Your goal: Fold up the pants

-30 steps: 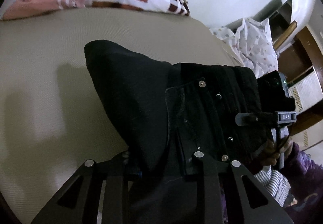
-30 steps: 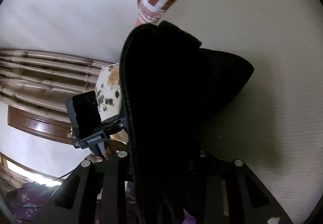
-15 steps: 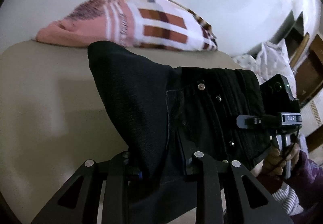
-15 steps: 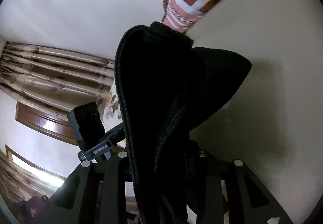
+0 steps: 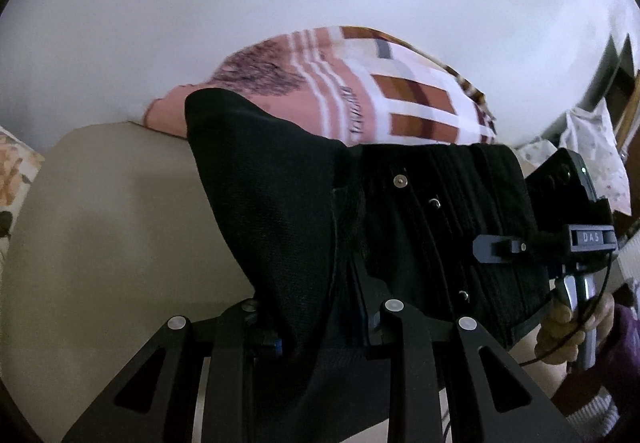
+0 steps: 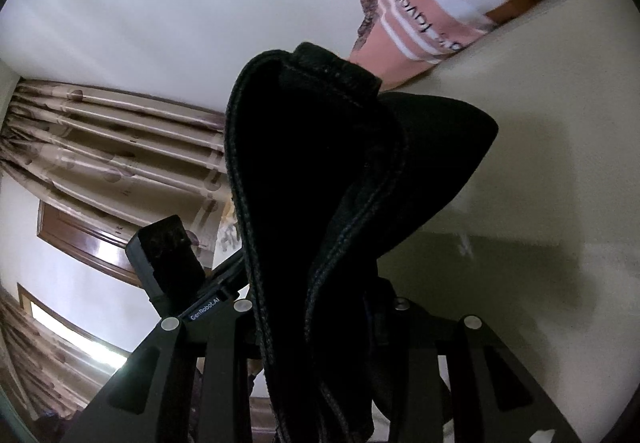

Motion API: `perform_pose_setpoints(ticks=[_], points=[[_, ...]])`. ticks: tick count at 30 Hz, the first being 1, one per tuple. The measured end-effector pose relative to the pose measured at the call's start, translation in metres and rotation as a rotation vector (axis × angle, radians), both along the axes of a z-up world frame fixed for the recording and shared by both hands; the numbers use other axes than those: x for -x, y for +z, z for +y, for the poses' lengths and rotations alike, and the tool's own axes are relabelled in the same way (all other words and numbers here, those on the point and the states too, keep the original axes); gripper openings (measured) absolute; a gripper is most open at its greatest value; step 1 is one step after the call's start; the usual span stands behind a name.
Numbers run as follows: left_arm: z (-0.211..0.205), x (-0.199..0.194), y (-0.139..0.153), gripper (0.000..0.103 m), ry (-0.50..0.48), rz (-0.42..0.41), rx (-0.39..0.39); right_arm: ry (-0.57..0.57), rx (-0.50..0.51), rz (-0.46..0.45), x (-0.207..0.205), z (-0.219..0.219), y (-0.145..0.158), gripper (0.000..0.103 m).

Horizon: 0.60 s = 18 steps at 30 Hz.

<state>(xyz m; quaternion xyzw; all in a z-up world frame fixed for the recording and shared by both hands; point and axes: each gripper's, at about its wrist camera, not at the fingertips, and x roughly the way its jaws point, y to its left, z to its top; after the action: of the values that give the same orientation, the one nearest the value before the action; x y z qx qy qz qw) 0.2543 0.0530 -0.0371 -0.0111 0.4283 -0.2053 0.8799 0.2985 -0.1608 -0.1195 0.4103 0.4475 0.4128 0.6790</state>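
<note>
Black pants (image 5: 288, 211) hang lifted above a beige bed (image 5: 112, 227), stretched between both grippers. My left gripper (image 5: 320, 327) is shut on the dark cloth near the waistband, whose metal buttons (image 5: 400, 181) show to the right. In the right wrist view the pants (image 6: 320, 171) bulge up thick and folded, and my right gripper (image 6: 320, 319) is shut on their seamed edge. The right gripper's body (image 5: 568, 227), held by a hand (image 5: 568, 327), shows at the pants' right end in the left wrist view. The left gripper's body (image 6: 168, 263) appears left of the pants in the right wrist view.
A pink, white and brown checked pillow (image 5: 380, 95) lies at the bed's head against a white wall (image 5: 280, 3). Patterned cloth (image 5: 592, 155) and wooden furniture stand at the right. Curtains (image 6: 100, 147) and a wooden frame (image 6: 88, 243) are at the left in the right wrist view.
Both grippers have carried the pants toward the pillow and tilted upward. The pillow and wall now fill more of both views, and less of the bed shows.
</note>
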Motion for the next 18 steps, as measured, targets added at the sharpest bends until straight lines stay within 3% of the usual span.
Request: perform_pose_setpoints(ticks=[8, 15, 18], points=[[0.029, -0.03, -0.02, 0.026, 0.054, -0.004, -0.029, 0.01, 0.007, 0.011, -0.035, 0.027, -0.019, 0.029], [0.04, -0.042, -0.047, 0.026, 0.087, -0.009, -0.072, 0.008, 0.081, 0.024, -0.056, 0.036, -0.041, 0.029], [0.044, -0.047, -0.059, 0.034, 0.124, -0.006, -0.1, -0.003, 0.154, 0.012, -0.058, 0.036, -0.044, 0.029]])
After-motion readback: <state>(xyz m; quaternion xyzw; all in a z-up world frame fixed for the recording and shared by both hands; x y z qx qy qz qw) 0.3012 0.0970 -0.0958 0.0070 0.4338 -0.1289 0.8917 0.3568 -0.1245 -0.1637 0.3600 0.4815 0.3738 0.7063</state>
